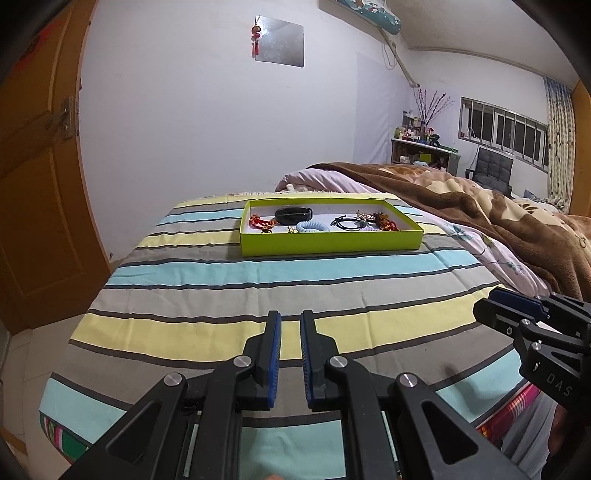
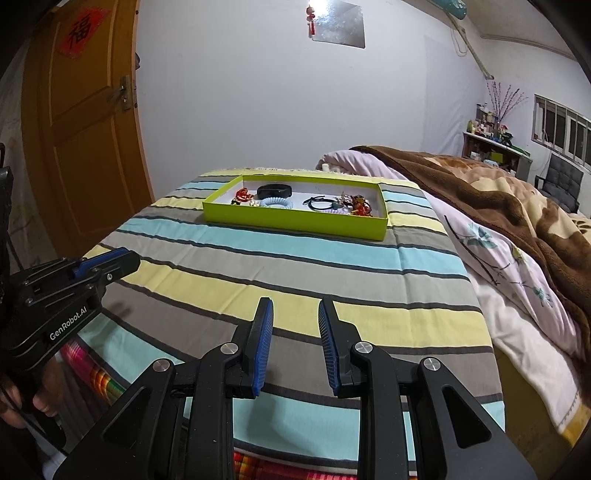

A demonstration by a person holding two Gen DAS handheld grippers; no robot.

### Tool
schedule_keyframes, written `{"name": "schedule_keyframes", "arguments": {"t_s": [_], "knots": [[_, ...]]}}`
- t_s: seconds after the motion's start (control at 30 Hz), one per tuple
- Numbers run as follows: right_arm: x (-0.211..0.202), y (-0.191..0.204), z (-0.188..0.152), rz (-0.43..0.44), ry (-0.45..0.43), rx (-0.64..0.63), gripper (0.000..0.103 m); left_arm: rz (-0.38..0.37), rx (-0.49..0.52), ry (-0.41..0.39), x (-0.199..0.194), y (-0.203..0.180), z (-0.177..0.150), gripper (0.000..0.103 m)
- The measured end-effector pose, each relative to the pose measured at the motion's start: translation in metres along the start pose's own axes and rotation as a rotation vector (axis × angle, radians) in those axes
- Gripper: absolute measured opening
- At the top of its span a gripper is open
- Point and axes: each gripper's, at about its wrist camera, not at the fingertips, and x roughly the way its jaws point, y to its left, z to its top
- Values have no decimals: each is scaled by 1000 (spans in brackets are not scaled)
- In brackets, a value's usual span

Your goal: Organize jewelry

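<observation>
Two grippers are held above the striped bed (image 1: 258, 273), well short of the green tray (image 1: 332, 243) in which the jewelry (image 2: 354, 205) lies. "GenRobot.AI" is read on the left gripper (image 2: 122, 260); its fingers stand slightly parted, empty. The right gripper (image 2: 295, 314) has its fingers spread wider, nothing between. "福" is seen on the door (image 2: 79, 31).

"genrobot.ai" on left gripper (image 2: 107, 266) body; "das" on right gripper (image 1: 517, 302) body; "福" on door (image 2: 85, 110) sign
</observation>
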Motion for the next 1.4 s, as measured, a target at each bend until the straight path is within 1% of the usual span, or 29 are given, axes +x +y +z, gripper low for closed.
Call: {"name": "schedule_keyframes", "arguments": {"t_s": [1.4], "knots": [[-1,-2,0,-4,4,8,26,10,25,0,1,-5,-2,9]]}}
